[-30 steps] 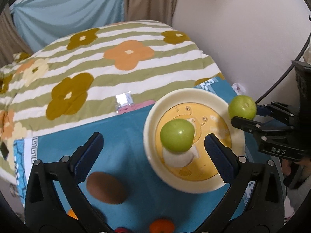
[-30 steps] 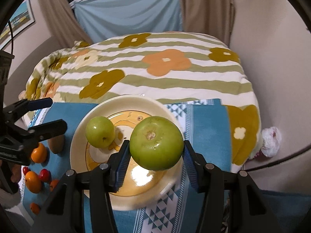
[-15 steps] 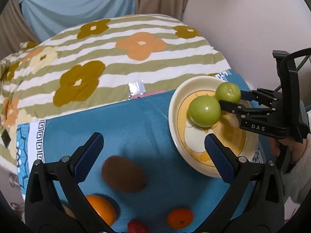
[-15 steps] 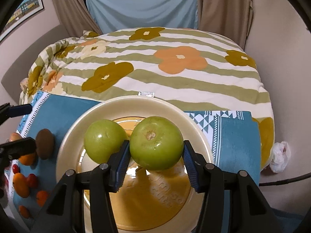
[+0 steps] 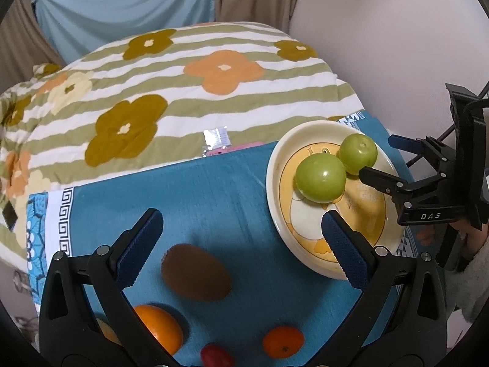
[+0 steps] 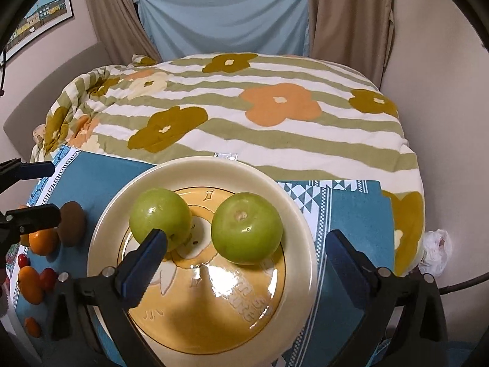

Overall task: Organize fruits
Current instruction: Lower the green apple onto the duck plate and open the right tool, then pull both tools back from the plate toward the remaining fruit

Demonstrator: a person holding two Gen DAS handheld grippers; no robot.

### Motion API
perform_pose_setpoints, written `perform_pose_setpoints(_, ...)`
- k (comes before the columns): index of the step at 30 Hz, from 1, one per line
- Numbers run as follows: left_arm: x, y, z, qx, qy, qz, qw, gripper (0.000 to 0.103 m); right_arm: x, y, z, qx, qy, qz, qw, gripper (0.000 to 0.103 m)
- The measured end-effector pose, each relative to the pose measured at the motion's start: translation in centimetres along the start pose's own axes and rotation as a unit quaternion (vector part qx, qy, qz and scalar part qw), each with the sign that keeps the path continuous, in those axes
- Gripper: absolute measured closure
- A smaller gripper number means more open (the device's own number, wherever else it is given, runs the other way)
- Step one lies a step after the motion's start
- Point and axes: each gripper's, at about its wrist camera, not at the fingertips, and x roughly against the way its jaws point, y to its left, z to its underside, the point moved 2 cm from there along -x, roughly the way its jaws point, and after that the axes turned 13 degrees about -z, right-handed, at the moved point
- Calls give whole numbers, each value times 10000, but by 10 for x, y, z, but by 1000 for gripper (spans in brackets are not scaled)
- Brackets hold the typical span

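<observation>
Two round, glossy green fruits (image 6: 247,227) (image 6: 159,217) are being displayed side by side on a cream plate with a yellow cartoon centre (image 6: 293,214), which is lying on a blue cloth (image 5: 214,189) at its right end. Raised lettering is being shown on the plate, too distorted to be read; "DAS" is being shown on the right gripper (image 5: 385,161). Its jaws have just been opening and are being held wide apart, the right-hand fruit lying free between them. The left gripper (image 5: 241,240) is likewise being held spread, empty, above a brown oval kiwi (image 5: 195,272).
</observation>
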Motion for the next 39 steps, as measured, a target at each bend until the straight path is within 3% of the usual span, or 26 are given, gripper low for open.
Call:
perform_pose_setpoints(8,21,-3,0,-6,-201,-84,9998,0,23,9,-1,21,82,98,9999,0)
perform_pose_setpoints(19,92,2,15,188,-613,-320,9974,0,82,42,10,-143,19,123,9998,0)
perform_pose_setpoints(29,166,34,71,778,-855,-825,9899,0,125,89,24,-11,-120,-1,9999,0)
perform_pose_setpoints(39,201,74,139,1325,-656,-1228,9814,0,127,147,47,458,-58,-276,9986,0)
